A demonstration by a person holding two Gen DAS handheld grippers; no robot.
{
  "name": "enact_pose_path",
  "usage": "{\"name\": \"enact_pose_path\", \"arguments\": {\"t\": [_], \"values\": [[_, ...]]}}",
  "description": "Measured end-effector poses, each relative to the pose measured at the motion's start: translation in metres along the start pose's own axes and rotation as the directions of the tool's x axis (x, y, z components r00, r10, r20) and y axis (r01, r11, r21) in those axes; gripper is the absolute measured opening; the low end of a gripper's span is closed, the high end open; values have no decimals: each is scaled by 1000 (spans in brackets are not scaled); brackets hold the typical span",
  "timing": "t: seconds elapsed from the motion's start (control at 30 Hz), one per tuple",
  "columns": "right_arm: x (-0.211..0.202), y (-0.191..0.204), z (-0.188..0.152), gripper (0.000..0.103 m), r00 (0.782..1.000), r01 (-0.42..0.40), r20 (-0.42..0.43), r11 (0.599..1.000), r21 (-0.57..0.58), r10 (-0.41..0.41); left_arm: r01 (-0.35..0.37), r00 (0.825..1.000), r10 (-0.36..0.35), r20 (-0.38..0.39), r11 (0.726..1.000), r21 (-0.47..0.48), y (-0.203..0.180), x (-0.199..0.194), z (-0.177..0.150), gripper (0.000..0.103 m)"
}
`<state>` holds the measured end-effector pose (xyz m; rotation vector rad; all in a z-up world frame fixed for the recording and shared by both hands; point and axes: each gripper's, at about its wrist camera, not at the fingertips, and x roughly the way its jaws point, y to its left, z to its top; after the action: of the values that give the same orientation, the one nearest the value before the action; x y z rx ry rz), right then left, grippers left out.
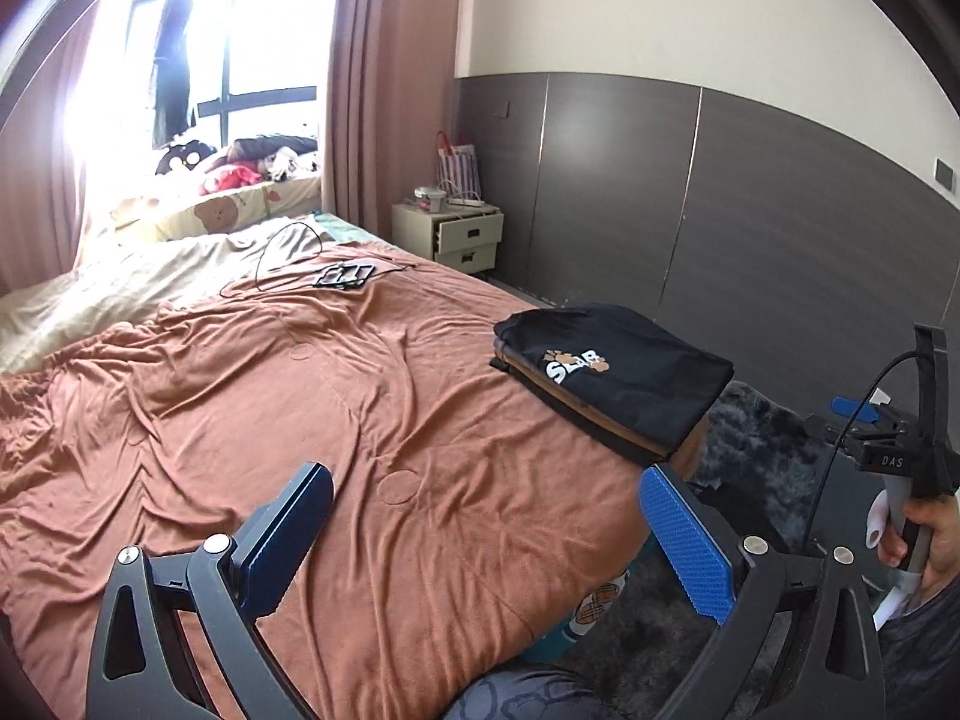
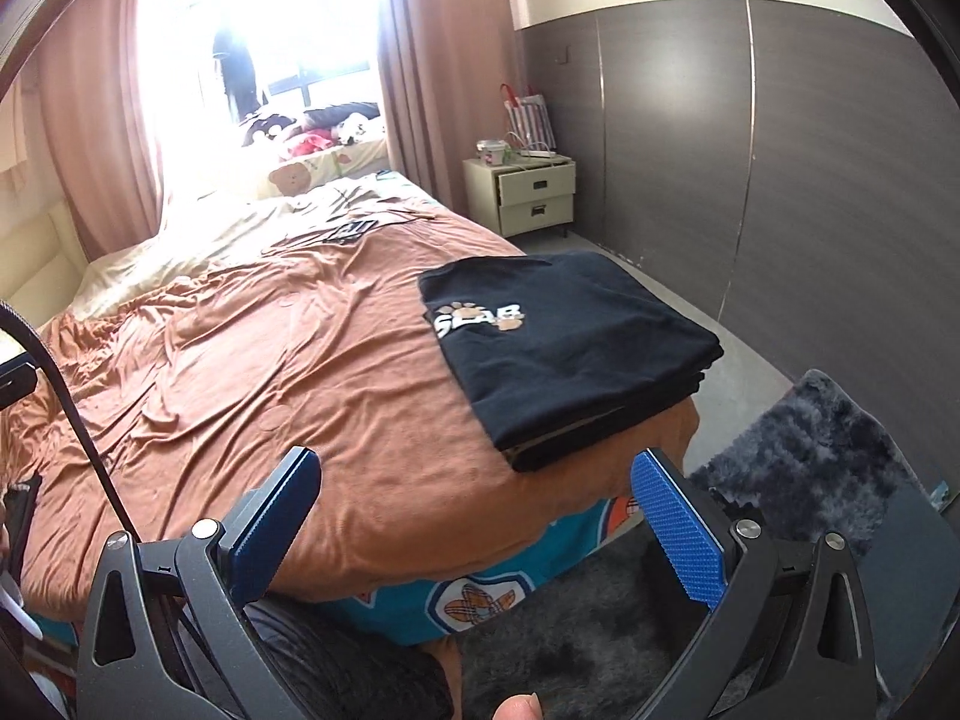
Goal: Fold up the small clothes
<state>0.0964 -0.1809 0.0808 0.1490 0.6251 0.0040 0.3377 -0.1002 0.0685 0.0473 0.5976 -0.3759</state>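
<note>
Left gripper (image 1: 486,534): jaws wide apart, empty, above the bedspread (image 1: 336,420).
Right gripper (image 2: 480,516): jaws spread, empty, at the bed's near edge.
Folded black shirt (image 2: 564,348): on a stack at the bed's right corner.
Handling: likely light, soft, limp; pinch a folded edge.

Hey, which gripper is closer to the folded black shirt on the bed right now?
Right, by a little. The right gripper hangs open just short of the folded black shirt, which lies ahead. The left gripper, also open, is further left, with the shirt off to its right.
</note>
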Motion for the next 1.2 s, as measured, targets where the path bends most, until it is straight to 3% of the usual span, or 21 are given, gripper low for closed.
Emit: {"name": "enact_pose_path", "arguments": {"t": [0.6,1.2], "values": [[-50,36,-32,103,996,-68,52,995,-68,72,-92,991,101,83,990,-105,20,-94,-71,103],[-73,55,-79,103,983,-152,85,980,-131,164,-238,946,273,177,952,-194,17,-194,-147,103]]}}
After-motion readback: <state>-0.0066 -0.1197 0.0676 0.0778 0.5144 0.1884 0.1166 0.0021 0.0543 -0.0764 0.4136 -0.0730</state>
